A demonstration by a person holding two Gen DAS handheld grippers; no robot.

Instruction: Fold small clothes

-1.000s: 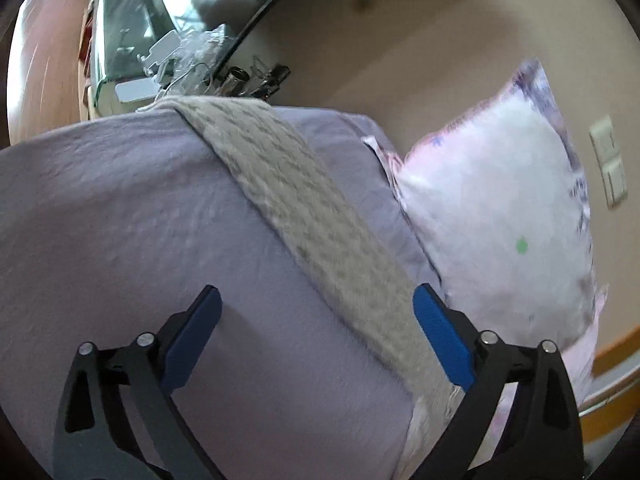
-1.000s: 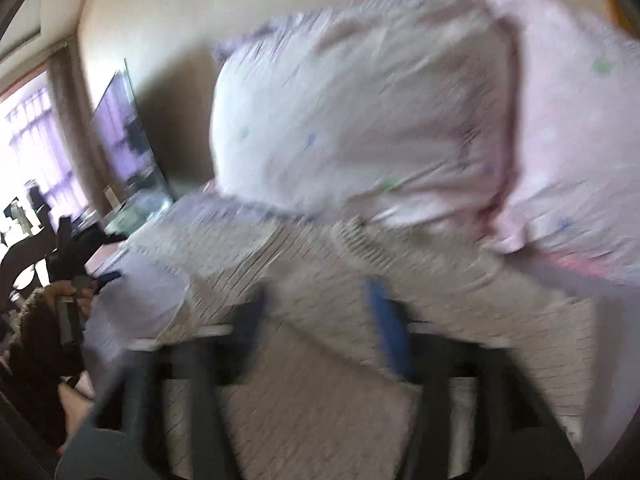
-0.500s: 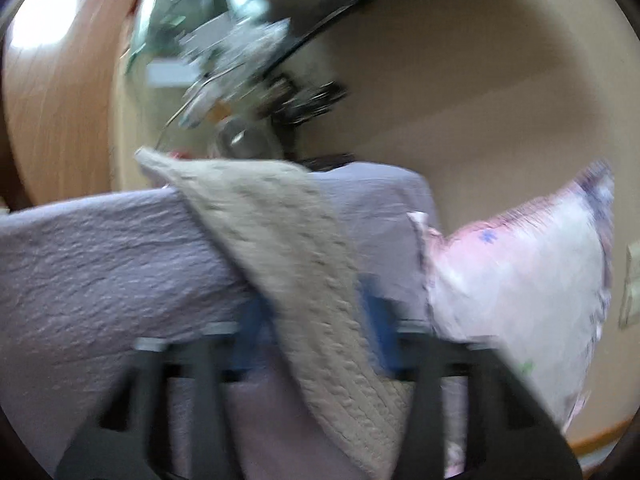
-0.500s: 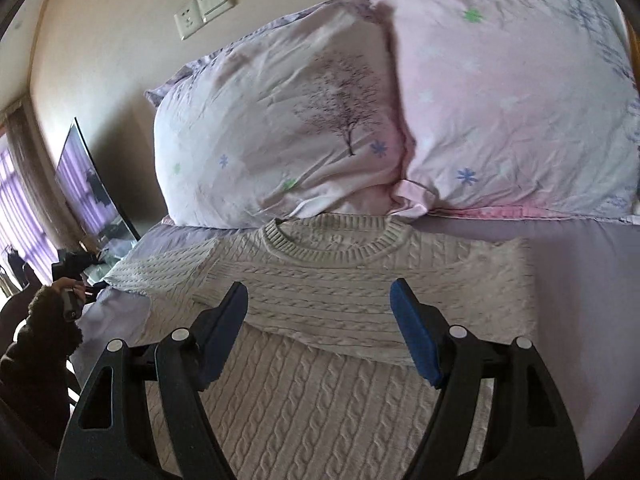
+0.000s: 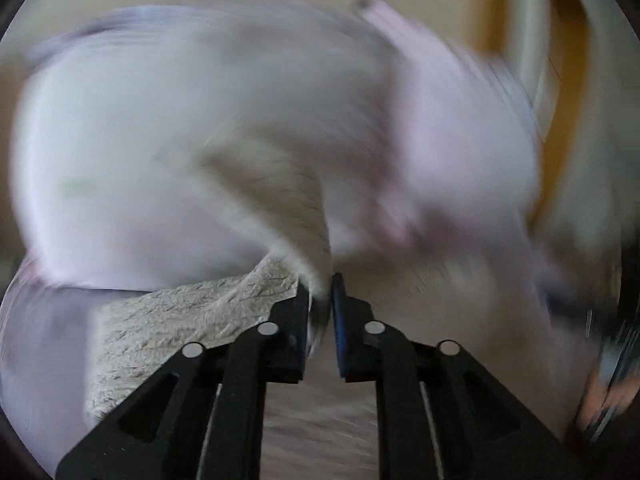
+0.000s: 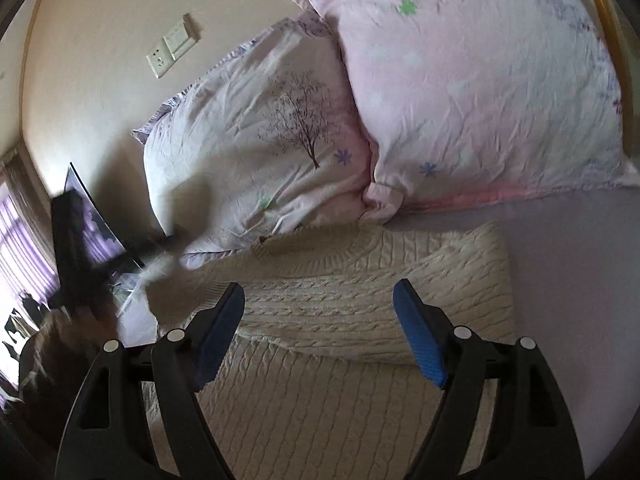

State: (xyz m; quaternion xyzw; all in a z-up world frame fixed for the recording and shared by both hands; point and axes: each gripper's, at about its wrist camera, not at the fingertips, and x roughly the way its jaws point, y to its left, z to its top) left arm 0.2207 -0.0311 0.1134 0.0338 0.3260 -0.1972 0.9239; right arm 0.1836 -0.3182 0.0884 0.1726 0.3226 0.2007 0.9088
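**A:** Left wrist view first: what is the left claw (image 5: 320,300) doing?

**B:** Its jaws are pinched nearly together on a sleeve (image 5: 192,316) of the sweater (image 6: 360,304). The knit runs from the pads down to the left, and the rest of that view is smeared by motion. Beyond the sleeve, the pillows (image 5: 240,120) are a pale blur.

**A:** And the right claw (image 6: 320,328)?

**B:** Wide apart, holding nothing, hovering above the sweater's chest. The sweater lies flat on the bed (image 6: 560,248), collar just below the pillows. The sleeve on the right of the collar already lies folded across the chest. Left of the collar, a blurred tuft of knit hangs off the bed in the left claw (image 6: 80,264).

**A:** So which step is this?

**B:** I judge it the second sleeve fold. The next move calls for carrying that sleeve across the chest, laying it flat over the first one, then letting go. The right claw could press the body down to keep it from dragging.

**A:** What differs from a second ago?

**B:** Then the left claw stood wide over the sleeve, which lay stretched across the bed away from the pillows. Half a second ago it was closing round it. Now it grips and has swung to face the pillows. The right claw has stayed wide, and the far sleeve has kept its fold.
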